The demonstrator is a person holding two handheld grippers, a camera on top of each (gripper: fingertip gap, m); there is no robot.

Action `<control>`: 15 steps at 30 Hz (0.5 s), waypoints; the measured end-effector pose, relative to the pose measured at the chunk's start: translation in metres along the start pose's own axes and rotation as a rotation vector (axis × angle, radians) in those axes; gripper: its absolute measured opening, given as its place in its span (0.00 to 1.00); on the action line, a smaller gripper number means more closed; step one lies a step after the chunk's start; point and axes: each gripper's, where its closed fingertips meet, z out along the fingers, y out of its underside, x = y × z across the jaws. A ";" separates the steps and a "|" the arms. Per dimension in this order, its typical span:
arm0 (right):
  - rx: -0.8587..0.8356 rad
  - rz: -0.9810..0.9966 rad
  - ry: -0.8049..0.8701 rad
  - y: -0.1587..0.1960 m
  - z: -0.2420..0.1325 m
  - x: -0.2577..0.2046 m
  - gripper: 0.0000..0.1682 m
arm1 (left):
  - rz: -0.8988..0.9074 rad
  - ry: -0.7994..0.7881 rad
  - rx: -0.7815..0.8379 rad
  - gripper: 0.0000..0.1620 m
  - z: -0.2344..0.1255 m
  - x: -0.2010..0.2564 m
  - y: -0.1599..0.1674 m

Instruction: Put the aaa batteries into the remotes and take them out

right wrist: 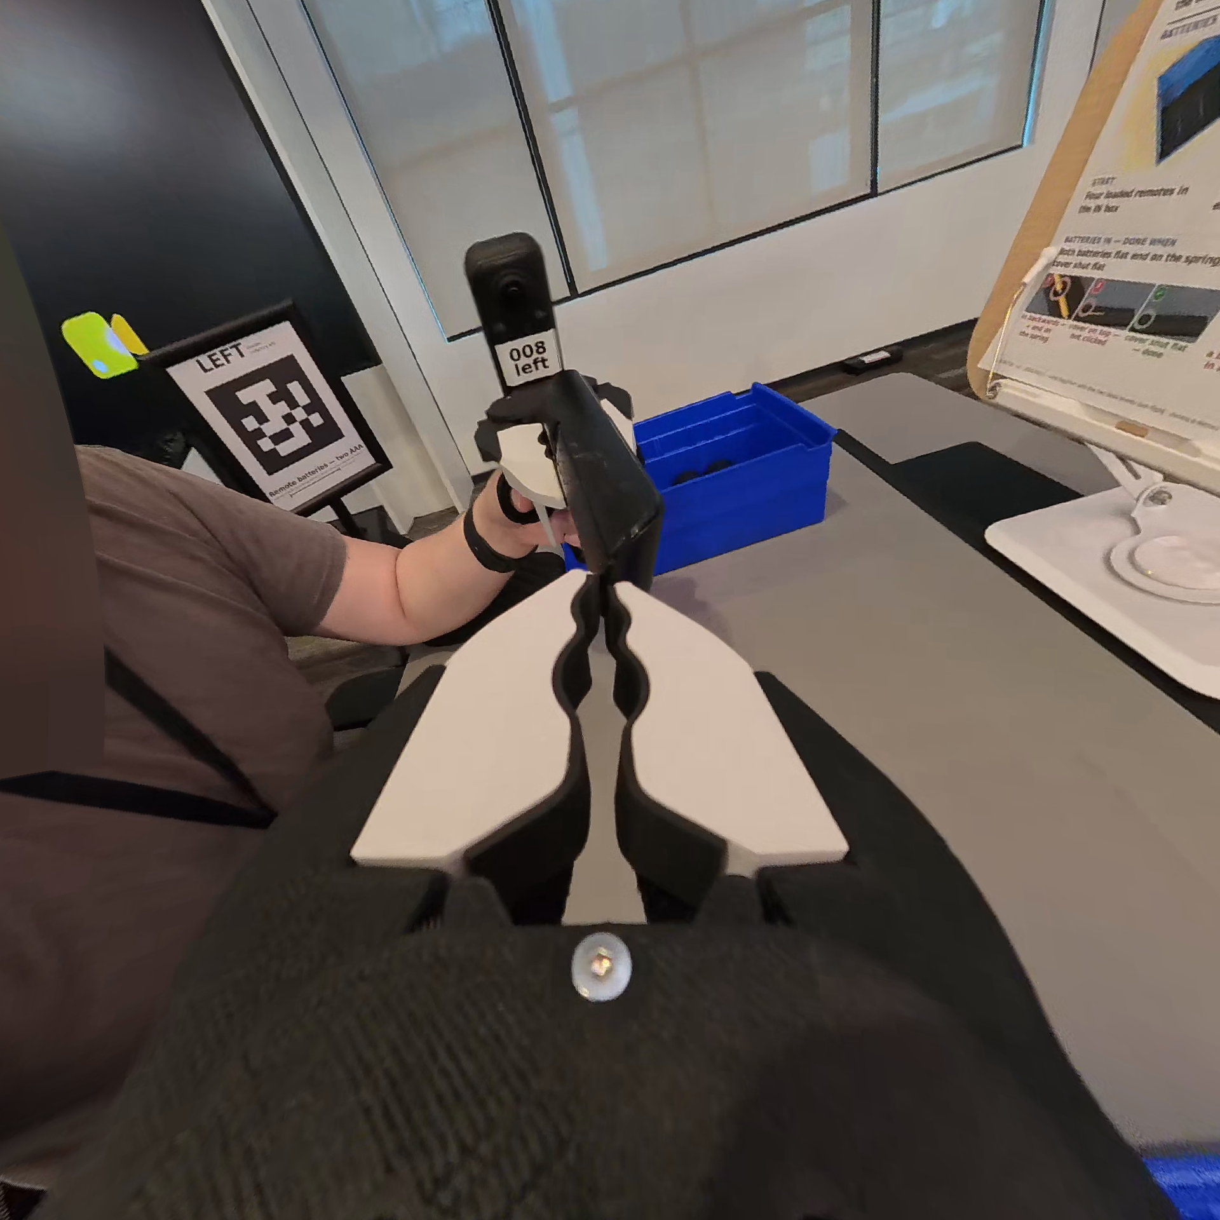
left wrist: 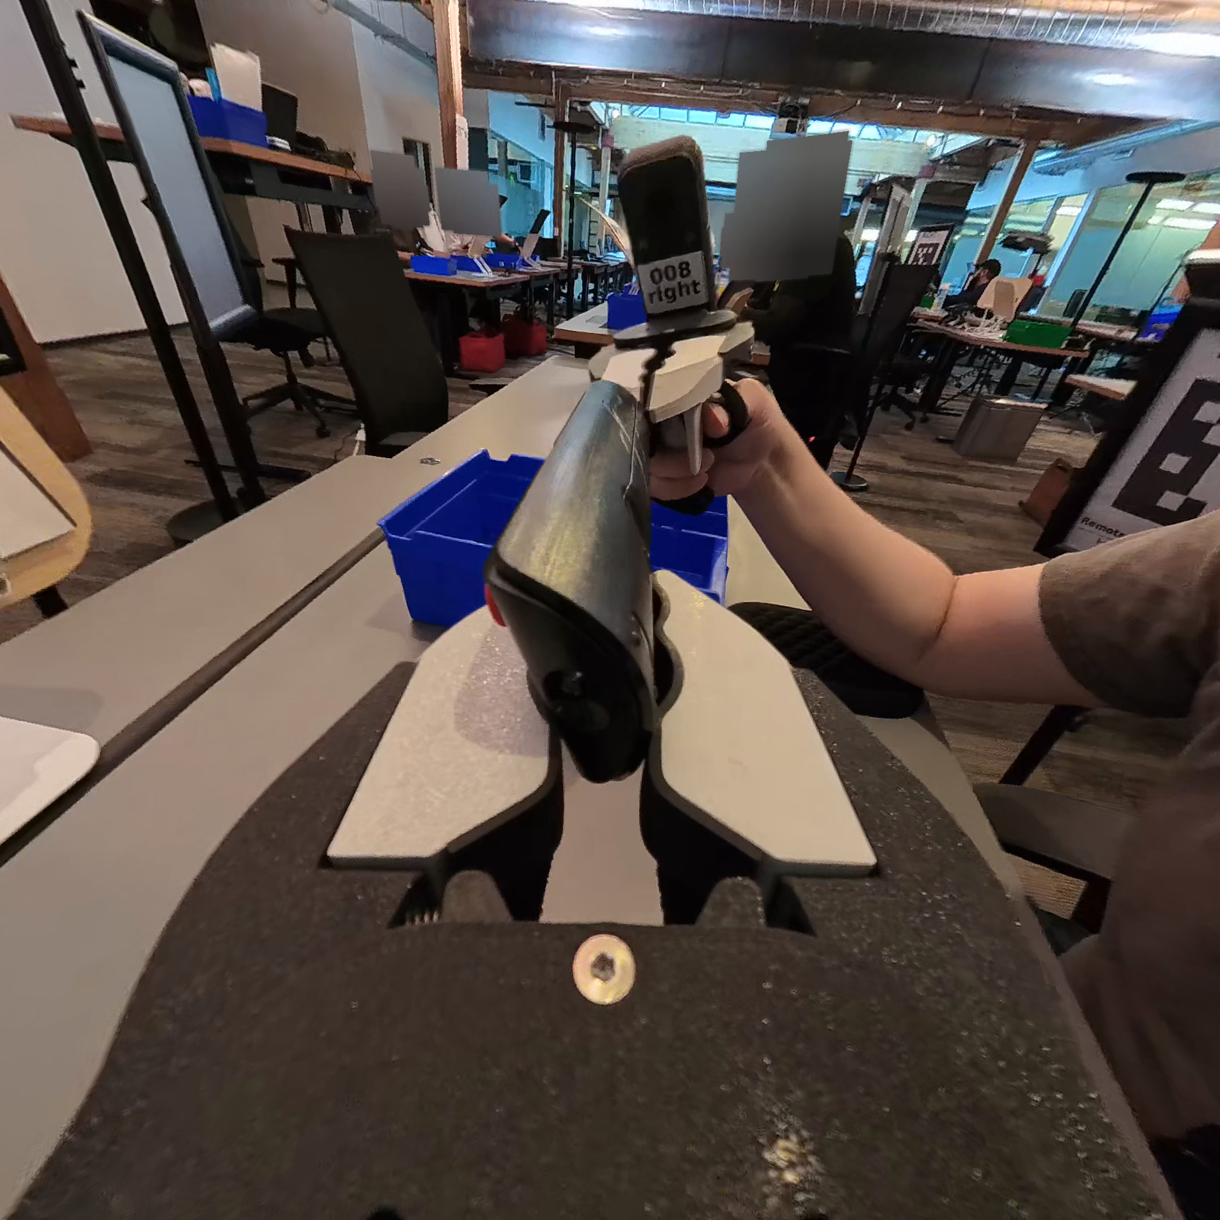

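Left wrist view: black remote (left wrist: pixel 581 594) clamped between left gripper (left wrist: pixel 604 667) fingers.

Glossy black plastic remote (left wrist: pixel 581 594), scuffed.

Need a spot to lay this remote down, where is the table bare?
Bare grey table lies between the blue bin and the white stand base, on the right gripper side. The left gripper holds the remote above the table. Nearer the bin and stand it gets crowded.
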 end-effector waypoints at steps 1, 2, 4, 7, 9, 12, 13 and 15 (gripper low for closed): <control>0.006 0.017 -0.016 0.000 0.001 0.000 0.01 | -0.026 0.014 0.001 0.14 -0.001 0.000 0.000; 0.008 0.032 -0.028 0.001 0.001 0.000 0.01 | -0.047 0.020 -0.002 0.14 -0.001 -0.001 0.001; 0.012 0.041 -0.039 0.002 0.001 0.001 0.01 | -0.056 0.021 -0.005 0.14 -0.001 -0.002 0.002; 0.060 0.070 -0.057 -0.003 -0.007 0.004 0.01 | -0.102 0.011 0.020 0.13 -0.002 -0.007 0.001; 0.111 0.071 0.010 -0.011 -0.025 0.016 0.00 | -0.133 -0.032 0.086 0.13 -0.016 -0.021 -0.009; 0.079 0.011 0.062 -0.009 -0.035 0.019 0.00 | -0.119 -0.020 0.083 0.14 -0.024 -0.019 -0.016; 0.083 0.020 0.057 -0.010 -0.033 0.019 0.00 | -0.112 -0.027 0.068 0.14 -0.022 -0.019 -0.014; 0.054 0.059 0.070 -0.002 -0.028 0.027 0.00 | -0.142 -0.020 0.045 0.14 -0.017 -0.020 -0.007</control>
